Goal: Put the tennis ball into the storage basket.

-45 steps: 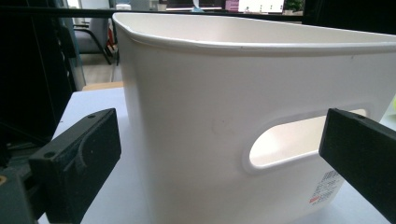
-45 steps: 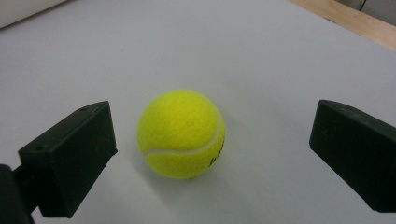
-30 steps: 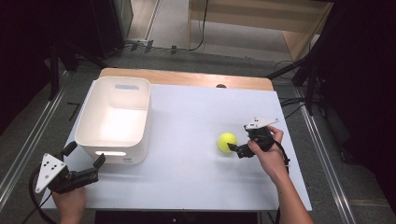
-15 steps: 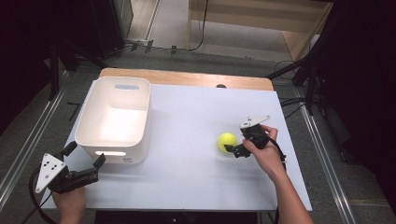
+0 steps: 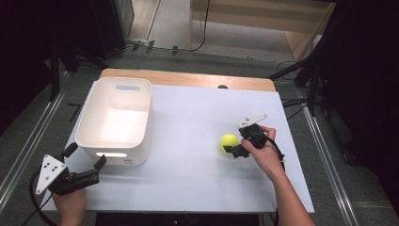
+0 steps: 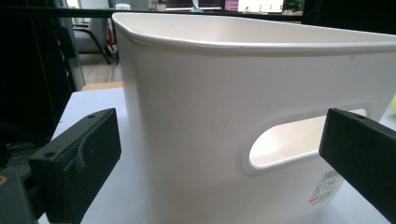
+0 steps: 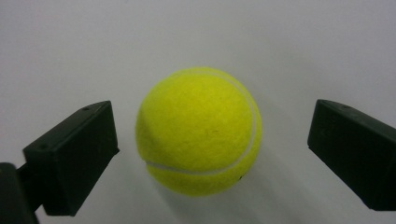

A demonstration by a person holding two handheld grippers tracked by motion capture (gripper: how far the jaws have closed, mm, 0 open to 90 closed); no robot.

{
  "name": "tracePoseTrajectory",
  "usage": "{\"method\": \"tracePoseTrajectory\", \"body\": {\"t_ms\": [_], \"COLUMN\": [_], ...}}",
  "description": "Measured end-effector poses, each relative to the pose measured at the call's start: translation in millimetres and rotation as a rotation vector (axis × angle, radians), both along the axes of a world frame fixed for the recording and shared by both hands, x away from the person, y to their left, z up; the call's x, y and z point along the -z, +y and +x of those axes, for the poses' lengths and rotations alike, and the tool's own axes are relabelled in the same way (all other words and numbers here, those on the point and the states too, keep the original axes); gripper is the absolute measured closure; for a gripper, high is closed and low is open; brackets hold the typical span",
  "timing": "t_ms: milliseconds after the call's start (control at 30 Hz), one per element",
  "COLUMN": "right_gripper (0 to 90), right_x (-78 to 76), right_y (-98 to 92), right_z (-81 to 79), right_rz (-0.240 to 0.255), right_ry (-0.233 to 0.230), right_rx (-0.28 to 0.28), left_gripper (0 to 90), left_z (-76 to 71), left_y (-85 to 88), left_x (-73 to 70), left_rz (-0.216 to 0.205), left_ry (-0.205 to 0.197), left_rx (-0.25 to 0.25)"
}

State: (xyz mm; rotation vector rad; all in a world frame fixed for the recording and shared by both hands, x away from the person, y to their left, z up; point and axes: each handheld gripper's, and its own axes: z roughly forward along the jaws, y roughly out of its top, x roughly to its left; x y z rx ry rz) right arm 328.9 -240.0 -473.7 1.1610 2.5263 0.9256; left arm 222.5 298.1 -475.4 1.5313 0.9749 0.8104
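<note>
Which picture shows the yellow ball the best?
The right gripper view: the tennis ball looks big and sharp there, lying on the table between open jaws. The high view shows it small; the left gripper view, barely a yellow sliver.

A wide bare stretch of the desk (image 5: 188,141) lay open between the white bin (image 5: 115,120) and the tennis ball (image 5: 228,141). The bin's wall stood just before the left claw (image 5: 87,162).
</note>
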Motion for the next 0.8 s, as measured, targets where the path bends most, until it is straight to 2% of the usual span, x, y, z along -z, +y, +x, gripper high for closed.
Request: {"method": "tracePoseTrajectory", "body": {"t_ms": [267, 300, 400, 467, 800], "right_gripper": [5.3, 5.3, 5.8, 11.1, 11.5], "right_x": [3.0, 3.4, 5.9, 7.2, 12.7], "right_y": [0.9, 2.2, 3.4, 4.4, 9.3], "right_z": [2.4, 1.7, 2.8, 3.4, 6.6], "right_rz": [-0.002, -0.006, -0.016, -0.022, -0.029], "right_ry": [0.021, 0.039, 0.052, 0.055, 0.084], "right_rx": [-0.006, 0.009, 0.004, 0.013, 0.005], "left_gripper": [0.0, 0.0, 0.0, 0.0, 0.0], "left_z": [0.0, 0.0, 0.0, 0.0, 0.0], "left_y": [0.0, 0.0, 0.1, 0.0, 0.2], "left_x": [0.0, 0.0, 0.0, 0.0, -0.1], "left_rz": [-0.001, -0.002, -0.002, -0.002, -0.002], "left_ry": [0.0, 0.0, 0.0, 0.0, 0.001], "left_rx": [0.001, 0.0, 0.0, 0.0, 0.0]}}
